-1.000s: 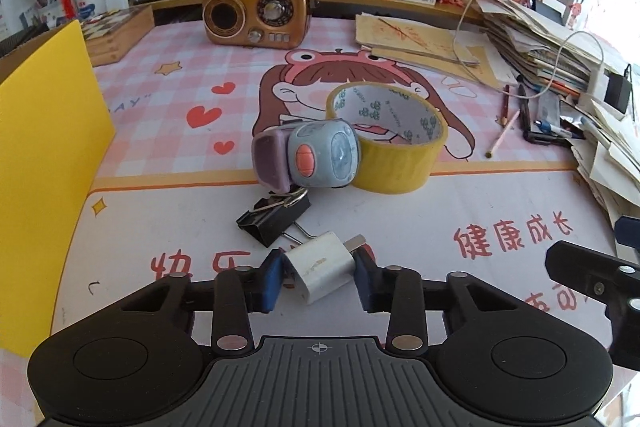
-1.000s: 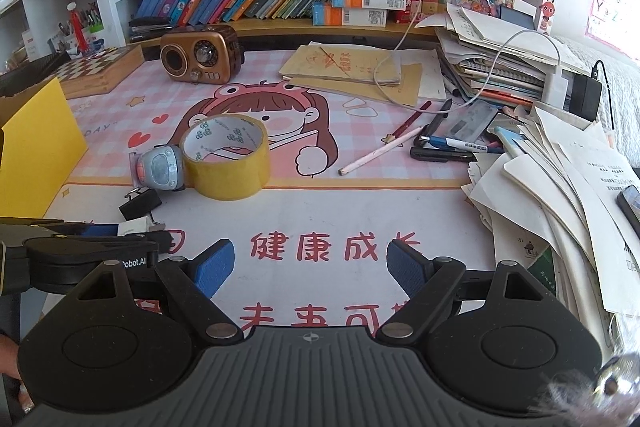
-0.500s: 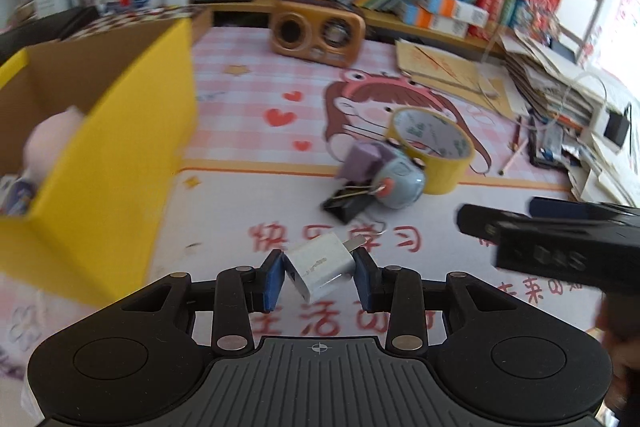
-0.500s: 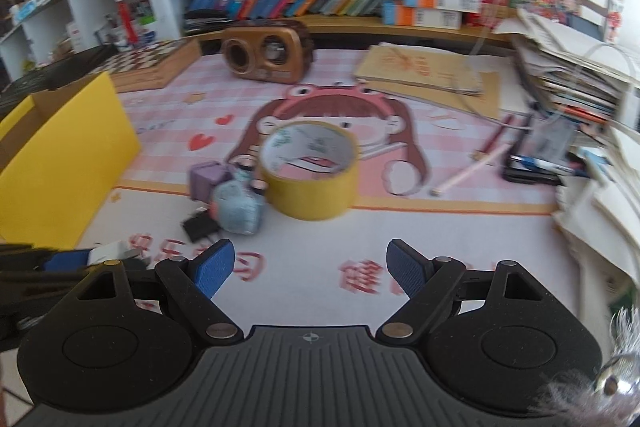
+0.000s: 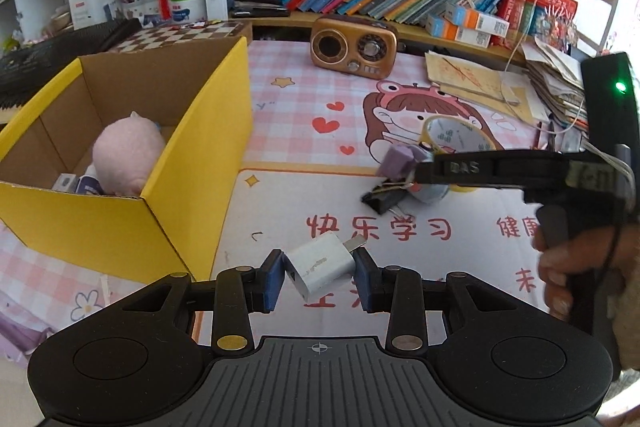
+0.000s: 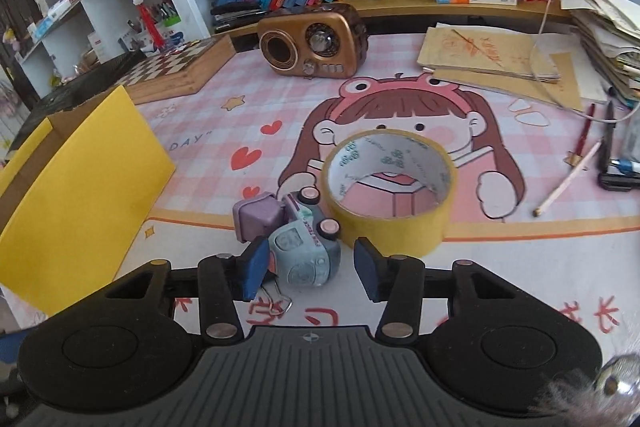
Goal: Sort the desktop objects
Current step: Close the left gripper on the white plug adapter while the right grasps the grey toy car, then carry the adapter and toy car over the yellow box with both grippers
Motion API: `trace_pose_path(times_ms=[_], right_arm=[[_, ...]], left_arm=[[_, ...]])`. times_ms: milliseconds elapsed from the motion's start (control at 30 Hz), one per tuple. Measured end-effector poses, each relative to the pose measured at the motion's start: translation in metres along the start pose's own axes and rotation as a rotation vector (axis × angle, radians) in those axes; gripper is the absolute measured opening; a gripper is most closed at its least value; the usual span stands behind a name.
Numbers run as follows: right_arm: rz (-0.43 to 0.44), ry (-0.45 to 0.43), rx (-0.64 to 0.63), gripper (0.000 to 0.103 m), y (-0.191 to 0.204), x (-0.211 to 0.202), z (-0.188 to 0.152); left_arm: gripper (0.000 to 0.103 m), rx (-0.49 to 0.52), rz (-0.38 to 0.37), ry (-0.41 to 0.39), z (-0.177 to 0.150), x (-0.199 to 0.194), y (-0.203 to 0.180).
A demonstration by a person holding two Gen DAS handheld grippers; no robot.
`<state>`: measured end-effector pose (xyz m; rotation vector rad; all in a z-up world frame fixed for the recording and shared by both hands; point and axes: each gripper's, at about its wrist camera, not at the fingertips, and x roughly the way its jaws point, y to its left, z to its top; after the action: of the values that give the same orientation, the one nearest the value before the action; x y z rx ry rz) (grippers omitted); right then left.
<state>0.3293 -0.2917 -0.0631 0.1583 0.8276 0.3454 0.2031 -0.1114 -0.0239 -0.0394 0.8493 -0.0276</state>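
My left gripper (image 5: pixel 320 277) is shut on a white USB charger plug (image 5: pixel 322 265) and holds it above the mat, right of the yellow cardboard box (image 5: pixel 192 179). The box holds a pink plush toy (image 5: pixel 126 155) and small items. My right gripper (image 6: pixel 310 267) is open, its fingers on either side of a blue-grey toy camera (image 6: pixel 306 255). A purple cube (image 6: pixel 258 219) touches the camera's left, and a yellow tape roll (image 6: pixel 390 187) stands just behind it. A black binder clip (image 5: pixel 382 201) lies by the camera; its wire loop (image 6: pixel 276 303) shows under my right gripper.
A brown retro radio (image 6: pixel 314 41) stands at the back by the bookshelf. A chessboard box (image 6: pixel 176 67) lies at the back left. Paper stacks (image 6: pixel 496 55), pens (image 6: pixel 584 143) and a cable crowd the right side. The yellow box (image 6: pixel 80 203) also shows at left in the right wrist view.
My left gripper has lifted and swung left with the charger plug, bringing the box's inside into view. My right gripper has moved forward and left, and now straddles the toy camera.
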Motion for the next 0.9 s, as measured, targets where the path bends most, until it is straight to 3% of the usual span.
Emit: trace_pose_path(times_ms=[233, 500, 900], right_arm=[[0.002, 0.041, -0.006, 0.045, 0.002, 0.022, 0.002], [0.022, 0.029, -0.037, 0.040, 0.005, 0.020, 0.005], [0.047, -0.099, -0.002, 0.040, 0.008, -0.042, 0.007]], left_arm=[[0.036, 0.009, 0.007, 0.000, -0.001, -0.004, -0.001], [0.035, -0.002, 0.009, -0.006, -0.003, -0.009, 0.001], [0.035, -0.005, -0.040, -0.057, -0.004, -0.021, -0.004]])
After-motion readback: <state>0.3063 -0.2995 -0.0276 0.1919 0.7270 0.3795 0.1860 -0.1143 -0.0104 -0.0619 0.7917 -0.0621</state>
